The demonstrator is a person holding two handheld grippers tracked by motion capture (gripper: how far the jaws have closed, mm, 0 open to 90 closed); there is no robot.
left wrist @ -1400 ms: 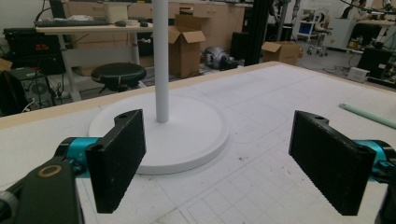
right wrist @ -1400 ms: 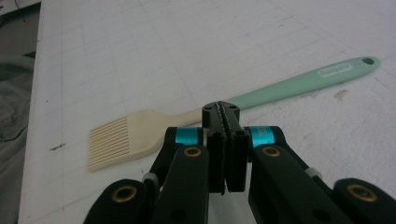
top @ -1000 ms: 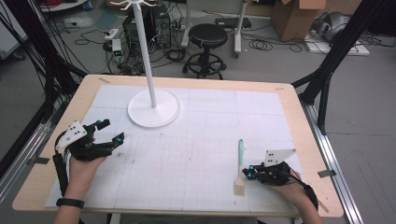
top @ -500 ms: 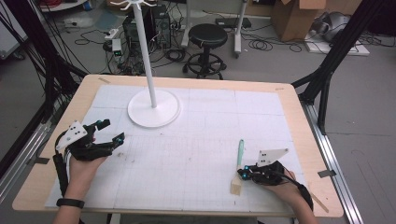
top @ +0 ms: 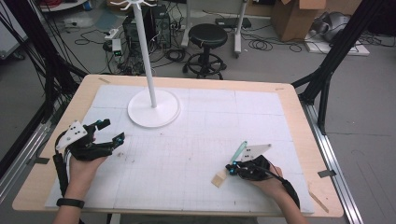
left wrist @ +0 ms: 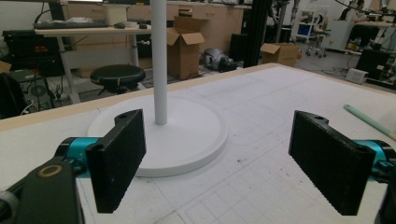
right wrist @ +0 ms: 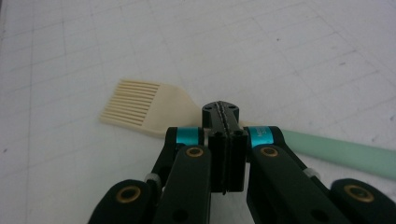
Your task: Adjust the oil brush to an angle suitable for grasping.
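Wooden bench (top: 299, 100) topped by a white gridded mat (top: 196, 144); on the mat a white stand (top: 153, 108) with round base at the far left-centre, and a pastry brush (top: 229, 165), cream bristles and green handle, lying flat near the front right.

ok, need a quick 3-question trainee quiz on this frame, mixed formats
1. True or false: the left gripper has its jaws wide open with nothing between them.
2. What lies under the right gripper? A) a spoon B) a brush with a green handle C) a cup
3. Fill in: the white stand rests on the ____ part of the table, as seen from the person.

Key: 1 true. 2 B; the jaws are pressed together above it, and whether they pinch it cannot be told. 3 far left.
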